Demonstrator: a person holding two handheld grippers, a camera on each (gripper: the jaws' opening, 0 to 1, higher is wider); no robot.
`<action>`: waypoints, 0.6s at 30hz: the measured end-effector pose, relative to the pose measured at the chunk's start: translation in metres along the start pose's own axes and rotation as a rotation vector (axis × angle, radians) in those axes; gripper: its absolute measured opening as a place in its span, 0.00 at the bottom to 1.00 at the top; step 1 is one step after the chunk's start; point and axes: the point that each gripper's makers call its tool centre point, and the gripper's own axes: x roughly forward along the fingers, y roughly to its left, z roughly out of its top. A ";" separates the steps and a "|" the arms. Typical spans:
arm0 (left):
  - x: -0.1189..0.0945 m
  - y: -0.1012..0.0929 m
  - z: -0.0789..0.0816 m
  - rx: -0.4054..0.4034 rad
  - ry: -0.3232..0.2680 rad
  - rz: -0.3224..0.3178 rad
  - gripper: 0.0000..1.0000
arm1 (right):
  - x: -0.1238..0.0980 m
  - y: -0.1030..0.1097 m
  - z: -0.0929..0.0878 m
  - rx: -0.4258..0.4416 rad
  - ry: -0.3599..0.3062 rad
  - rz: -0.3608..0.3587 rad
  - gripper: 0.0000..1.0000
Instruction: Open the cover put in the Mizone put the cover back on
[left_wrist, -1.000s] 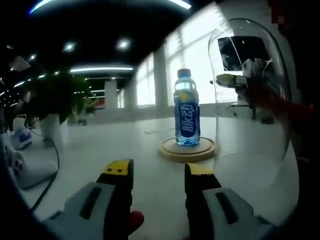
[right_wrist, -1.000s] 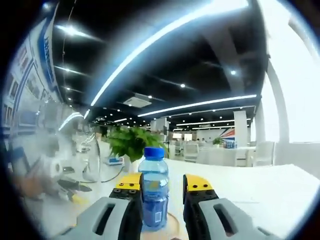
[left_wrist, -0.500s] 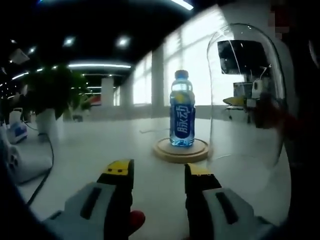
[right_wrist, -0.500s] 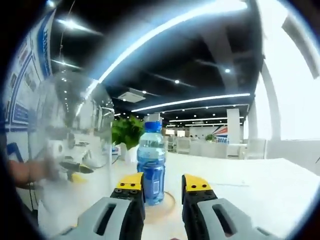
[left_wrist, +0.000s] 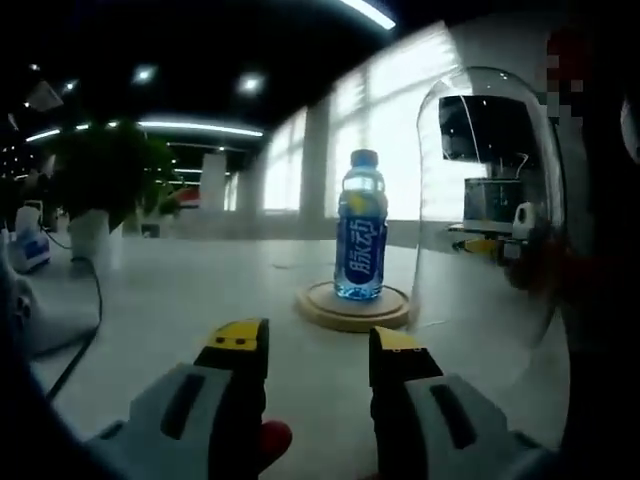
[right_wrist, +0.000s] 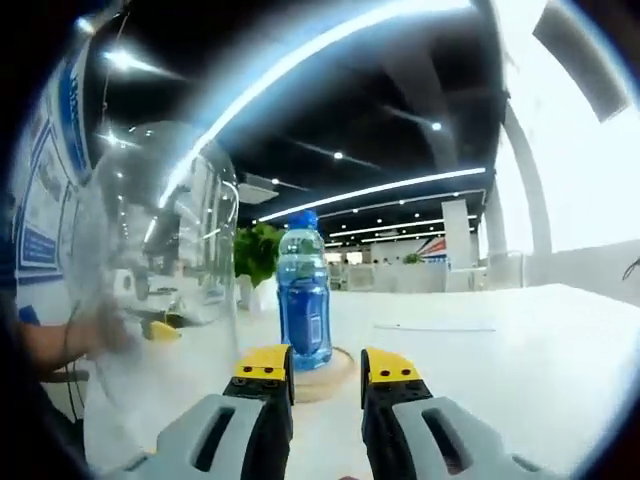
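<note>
While both yellow-tipped grippers' jaws stand spread and empty, the blue-capped blue Mizone bottle (left_wrist: 361, 228) stands upright on the round wooden base (left_wrist: 352, 305), beside the clear glass dome cover (left_wrist: 490, 200).

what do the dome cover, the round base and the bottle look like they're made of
Dome: clear glass or acrylic, glossy; the room shows through it with bright reflections. Base: pale wood by its tan matte look, perhaps bamboo. Bottle: clear plastic, with a blue cap and printed label.
</note>
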 end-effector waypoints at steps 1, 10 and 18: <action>0.000 0.000 0.000 0.000 -0.001 0.000 0.33 | -0.002 0.000 -0.002 -0.008 -0.002 -0.007 0.19; 0.000 0.000 0.004 0.001 -0.024 -0.005 0.33 | -0.010 -0.003 -0.008 0.013 -0.019 -0.029 0.18; 0.002 0.007 -0.001 0.013 -0.008 0.000 0.33 | -0.018 -0.016 -0.007 0.081 -0.043 -0.081 0.18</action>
